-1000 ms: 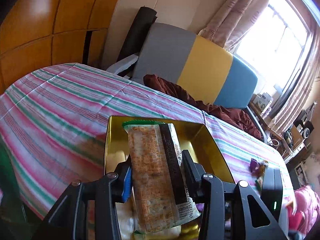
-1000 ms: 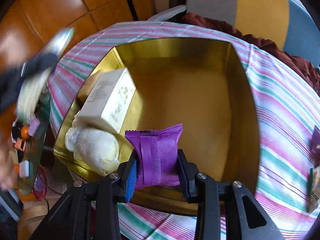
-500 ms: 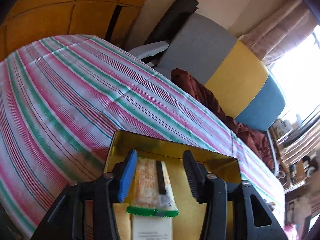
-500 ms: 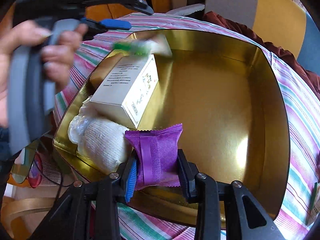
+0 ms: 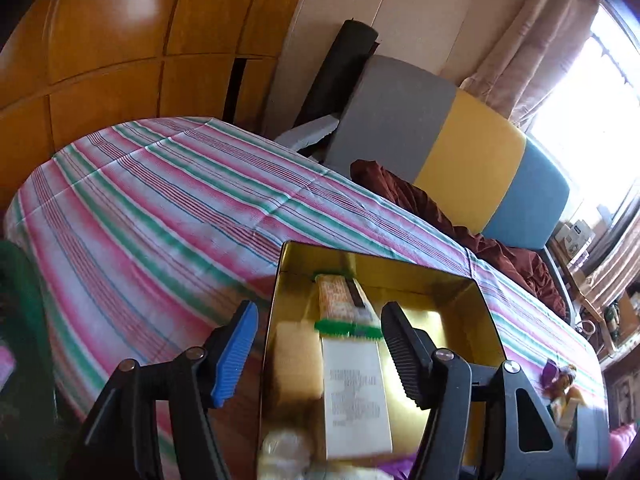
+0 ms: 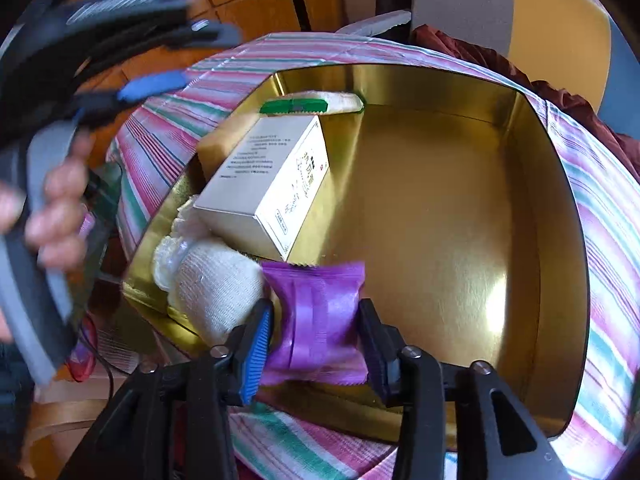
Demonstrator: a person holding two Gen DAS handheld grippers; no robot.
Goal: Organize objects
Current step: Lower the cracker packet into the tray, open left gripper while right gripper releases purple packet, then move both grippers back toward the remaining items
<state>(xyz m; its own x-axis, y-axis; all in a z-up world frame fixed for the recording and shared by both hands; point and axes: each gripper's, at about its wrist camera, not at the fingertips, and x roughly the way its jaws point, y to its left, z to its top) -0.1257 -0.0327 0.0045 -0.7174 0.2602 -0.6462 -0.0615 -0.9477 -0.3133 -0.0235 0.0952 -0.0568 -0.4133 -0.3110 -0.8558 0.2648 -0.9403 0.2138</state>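
A gold tin tray [image 6: 460,216] lies on the striped cloth. In it are a white box [image 6: 264,176], a green-edged cracker packet [image 6: 316,103] at the far corner and a white knit bundle [image 6: 216,292]. My right gripper [image 6: 316,344] is shut on a purple packet [image 6: 318,312], held low over the tray's near edge beside the bundle. My left gripper [image 5: 316,344] is open and empty above the tray's [image 5: 460,320] left side, over the cracker packet [image 5: 342,304] and white box [image 5: 354,392]. It also shows, blurred, in the right wrist view [image 6: 156,84].
The striped cloth [image 5: 160,208] covers a table. Small purple and yellow packets [image 5: 560,380] lie on it to the right of the tray. A grey, yellow and blue cushion [image 5: 448,152] and a dark red cloth [image 5: 420,204] sit behind the table. Wooden panels [image 5: 120,40] stand at left.
My left gripper opened and let the cracker packet fall into the tray's far corner, then pulled back and spread wider. My right gripper moved lower toward the tray with the purple packet.
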